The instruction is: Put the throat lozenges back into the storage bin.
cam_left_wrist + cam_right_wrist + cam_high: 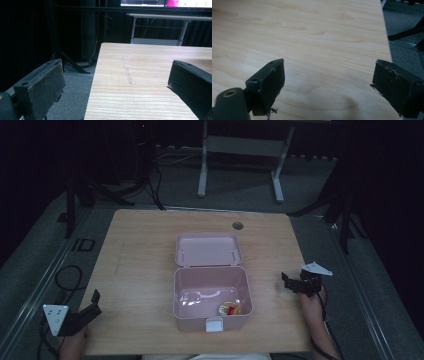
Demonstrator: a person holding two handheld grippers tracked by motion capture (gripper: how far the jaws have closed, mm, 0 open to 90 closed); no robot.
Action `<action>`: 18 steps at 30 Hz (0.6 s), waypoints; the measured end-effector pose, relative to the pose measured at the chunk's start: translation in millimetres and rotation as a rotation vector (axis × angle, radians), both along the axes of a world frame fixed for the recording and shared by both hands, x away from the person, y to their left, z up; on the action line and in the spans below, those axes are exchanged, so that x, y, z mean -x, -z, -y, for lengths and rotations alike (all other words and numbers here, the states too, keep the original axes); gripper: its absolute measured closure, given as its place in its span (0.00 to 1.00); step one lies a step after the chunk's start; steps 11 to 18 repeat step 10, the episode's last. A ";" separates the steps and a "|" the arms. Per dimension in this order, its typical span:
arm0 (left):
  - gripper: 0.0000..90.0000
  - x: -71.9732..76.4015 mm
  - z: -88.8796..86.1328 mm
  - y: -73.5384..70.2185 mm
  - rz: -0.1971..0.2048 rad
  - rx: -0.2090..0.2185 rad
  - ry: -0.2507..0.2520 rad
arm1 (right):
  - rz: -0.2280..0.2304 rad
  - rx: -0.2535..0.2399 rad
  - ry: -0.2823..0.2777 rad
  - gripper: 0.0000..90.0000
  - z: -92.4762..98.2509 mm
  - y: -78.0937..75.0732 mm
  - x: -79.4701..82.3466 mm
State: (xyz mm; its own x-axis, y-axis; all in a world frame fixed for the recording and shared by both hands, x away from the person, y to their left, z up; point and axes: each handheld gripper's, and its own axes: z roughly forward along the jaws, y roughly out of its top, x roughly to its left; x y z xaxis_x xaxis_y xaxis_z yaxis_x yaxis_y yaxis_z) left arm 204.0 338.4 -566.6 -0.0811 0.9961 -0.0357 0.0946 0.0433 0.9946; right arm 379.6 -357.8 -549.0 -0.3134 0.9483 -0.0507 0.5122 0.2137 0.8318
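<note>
A pink lidded box (211,297) stands open in the middle of the wooden table (140,260), its lid (208,249) laid back. Inside, near its front right corner, lies a small yellow and red item (229,309) beside a clear wrapper (192,297). My left gripper (94,303) is open at the table's front left corner, nothing between its jaws. My right gripper (288,282) hovers open to the right of the box, near the table's right edge. In both gripper views the jaws stand wide apart over bare wood.
A round cable hole (237,225) sits near the table's far edge. Black cables (67,280) coil on the floor at the left. A white desk frame (240,160) stands behind the table. The table's left edge (93,80) drops to grey floor.
</note>
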 end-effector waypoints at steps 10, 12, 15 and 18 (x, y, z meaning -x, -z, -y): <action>0.01 0.1 0.1 0.0 0.001 -0.001 0.001 | -0.037 -0.010 0.014 0.12 5.6 4.6 -5.8; 0.01 0.1 0.1 0.0 0.001 -0.001 0.001 | -0.037 -0.010 0.014 0.12 5.6 4.6 -5.8; 0.01 0.1 0.1 0.0 0.001 -0.001 0.001 | -0.037 -0.010 0.014 0.12 5.6 4.6 -5.8; 0.01 0.1 0.1 0.0 0.001 -0.001 0.001 | -0.037 -0.010 0.014 0.12 5.6 4.6 -5.8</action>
